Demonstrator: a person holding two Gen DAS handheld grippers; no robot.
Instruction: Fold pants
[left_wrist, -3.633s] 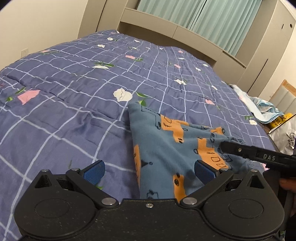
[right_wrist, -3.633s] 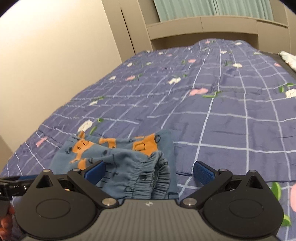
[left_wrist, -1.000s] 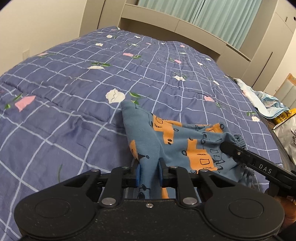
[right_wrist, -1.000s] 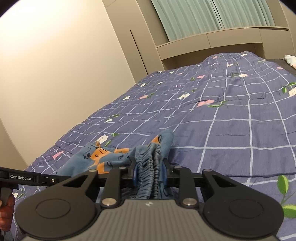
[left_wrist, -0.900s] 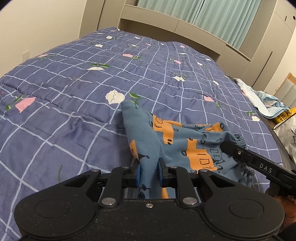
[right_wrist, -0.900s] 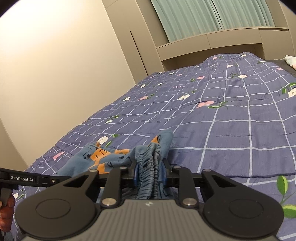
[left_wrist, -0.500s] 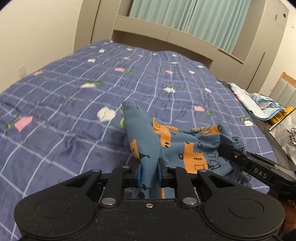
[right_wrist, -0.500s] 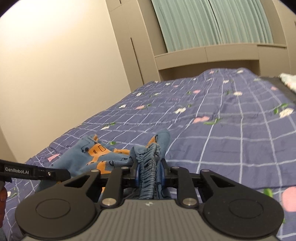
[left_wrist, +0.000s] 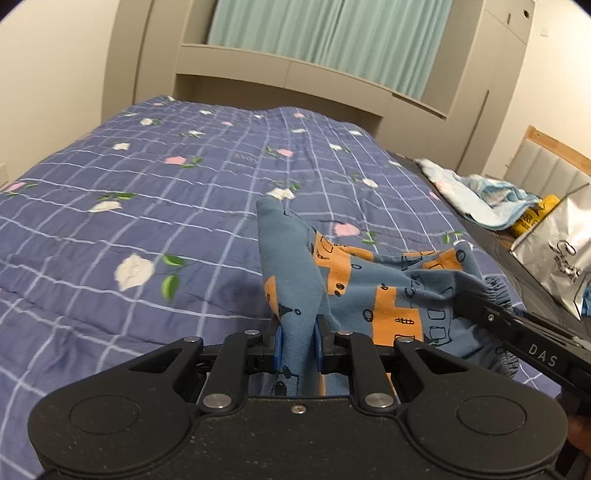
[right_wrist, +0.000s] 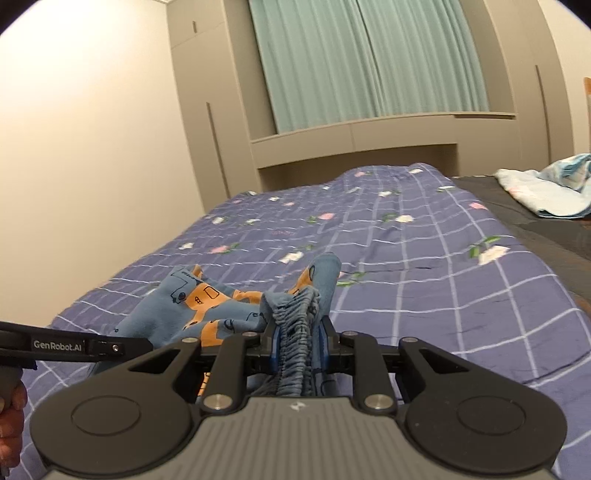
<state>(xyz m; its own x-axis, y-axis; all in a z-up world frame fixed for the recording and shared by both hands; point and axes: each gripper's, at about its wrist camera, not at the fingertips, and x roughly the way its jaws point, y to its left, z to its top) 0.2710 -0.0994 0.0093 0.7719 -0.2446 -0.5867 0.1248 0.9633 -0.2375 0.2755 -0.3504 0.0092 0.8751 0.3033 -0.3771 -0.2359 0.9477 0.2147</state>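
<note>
Small blue pants (left_wrist: 369, 280) with an orange vehicle print hang bunched between my two grippers above the bed. My left gripper (left_wrist: 298, 343) is shut on a blue fold at the leg end. My right gripper (right_wrist: 297, 345) is shut on the gathered elastic waistband (right_wrist: 295, 317). The right gripper also shows at the right of the left wrist view (left_wrist: 517, 332), and the left gripper at the left of the right wrist view (right_wrist: 74, 345). The pants also show in the right wrist view (right_wrist: 192, 306).
A purple checked quilt (left_wrist: 147, 206) with flower prints covers the bed. A beige headboard shelf (left_wrist: 295, 81) and green curtains stand behind. A light blue cloth (left_wrist: 476, 195), a yellow item and a silver bag (left_wrist: 554, 251) lie at the right of the bed.
Both grippers closed on the pants after being open 3.6 s ago. In the last second both have risen and tilted up, lifting the pants off the quilt.
</note>
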